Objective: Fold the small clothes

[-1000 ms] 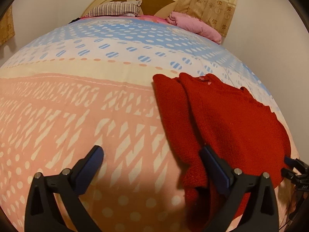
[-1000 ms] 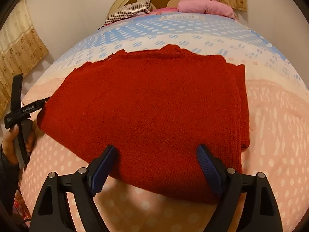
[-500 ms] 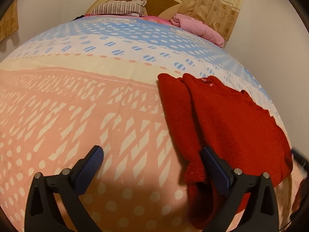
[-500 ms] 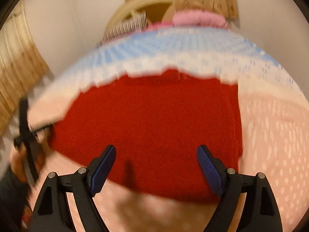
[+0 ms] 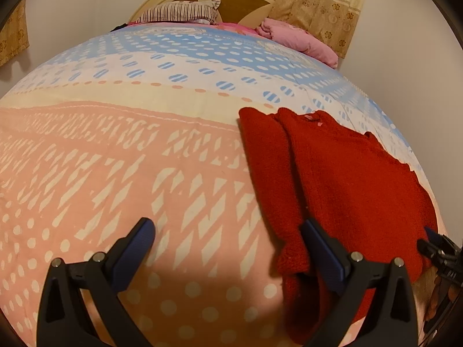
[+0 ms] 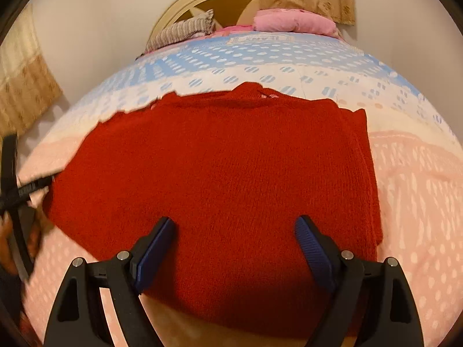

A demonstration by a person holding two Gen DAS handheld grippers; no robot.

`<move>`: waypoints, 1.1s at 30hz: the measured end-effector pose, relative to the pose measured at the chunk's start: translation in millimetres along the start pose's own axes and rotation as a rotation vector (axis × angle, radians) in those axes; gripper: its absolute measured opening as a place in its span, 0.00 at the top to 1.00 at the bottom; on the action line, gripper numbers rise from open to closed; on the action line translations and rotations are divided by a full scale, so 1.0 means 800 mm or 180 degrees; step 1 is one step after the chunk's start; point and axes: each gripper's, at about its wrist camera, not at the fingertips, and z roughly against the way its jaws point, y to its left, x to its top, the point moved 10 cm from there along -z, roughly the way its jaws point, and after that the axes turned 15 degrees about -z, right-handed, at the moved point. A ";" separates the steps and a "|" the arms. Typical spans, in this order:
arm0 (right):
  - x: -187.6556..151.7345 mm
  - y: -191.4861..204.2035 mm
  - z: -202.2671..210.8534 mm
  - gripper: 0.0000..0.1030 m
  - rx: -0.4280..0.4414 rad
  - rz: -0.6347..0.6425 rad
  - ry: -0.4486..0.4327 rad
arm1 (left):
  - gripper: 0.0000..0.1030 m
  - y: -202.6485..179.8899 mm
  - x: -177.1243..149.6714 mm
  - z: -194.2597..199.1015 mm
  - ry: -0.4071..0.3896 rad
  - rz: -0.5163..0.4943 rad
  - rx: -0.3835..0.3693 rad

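A red knitted sweater (image 6: 220, 167) lies flat on the bed, one side folded over along its edge (image 6: 361, 167). In the left wrist view it lies at the right (image 5: 347, 179). My left gripper (image 5: 228, 231) is open and empty, above the bedspread, its right finger over the sweater's near edge. My right gripper (image 6: 231, 228) is open and empty, hovering over the sweater's near hem. The left gripper's body shows blurred at the far left of the right wrist view (image 6: 17, 190). Part of the right gripper shows at the right edge of the left wrist view (image 5: 439, 248).
The bed has a pink, cream and blue patterned bedspread (image 5: 115, 159). A striped pillow (image 5: 179, 14) and a pink pillow (image 5: 295, 37) lie by the headboard (image 5: 237, 0). Curtains (image 5: 321, 3) and white walls stand behind.
Both grippers shifted slightly; the views tilted and drew back a little. The right wrist view was blurred half a second ago. The sweater has not visibly changed. Both grippers stay open.
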 end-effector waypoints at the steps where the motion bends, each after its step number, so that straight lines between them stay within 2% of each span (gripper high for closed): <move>1: -0.002 -0.001 0.001 0.16 -0.0023 0.0021 -0.0006 | 0.00 0.000 0.000 0.000 -0.0005 0.0004 -0.0001; 9: -0.014 -0.003 0.011 0.16 -0.0192 -0.0036 -0.0092 | 0.00 0.004 0.000 0.006 -0.0038 0.0025 0.0046; 11: -0.015 -0.002 0.022 0.16 -0.0066 -0.0098 -0.0115 | 0.00 0.015 0.001 0.017 -0.0145 0.0131 0.0130; 13: -0.008 -0.012 0.041 0.16 0.0058 -0.0286 -0.0282 | 0.00 0.025 0.002 0.032 -0.0302 0.0238 0.0224; 15: 0.000 -0.029 0.056 0.16 0.0013 -0.0386 -0.0451 | 0.00 0.025 0.003 0.040 -0.0383 0.0255 0.0221; 17: 0.009 -0.042 0.060 0.16 -0.0029 -0.0410 -0.0495 | 0.00 0.015 0.006 0.040 -0.0374 0.0137 0.0215; 20: 0.017 -0.067 0.051 0.18 -0.0161 -0.0488 -0.0376 | 0.00 -0.008 0.012 0.033 -0.0276 -0.0147 0.0304; 22: 0.000 -0.079 0.029 0.25 -0.0203 -0.0544 -0.0043 | 0.00 -0.017 0.011 0.020 -0.0104 -0.0350 0.0454; 23: -0.003 -0.081 0.027 0.25 -0.0184 -0.0564 -0.0027 | 0.00 -0.017 0.009 0.012 -0.0014 -0.0386 0.0482; 26: -0.003 -0.083 0.037 0.25 -0.0234 -0.0566 -0.0085 | 0.00 -0.006 0.005 0.005 0.0063 -0.0249 0.0359; 29: -0.006 -0.082 0.056 0.25 -0.0477 -0.0466 -0.0284 | 0.00 0.003 0.002 0.005 0.0046 -0.0079 0.0149; 33: -0.009 -0.047 0.077 0.25 -0.0429 -0.0179 -0.0437 | 0.00 0.014 0.000 0.011 0.0032 0.0118 0.0044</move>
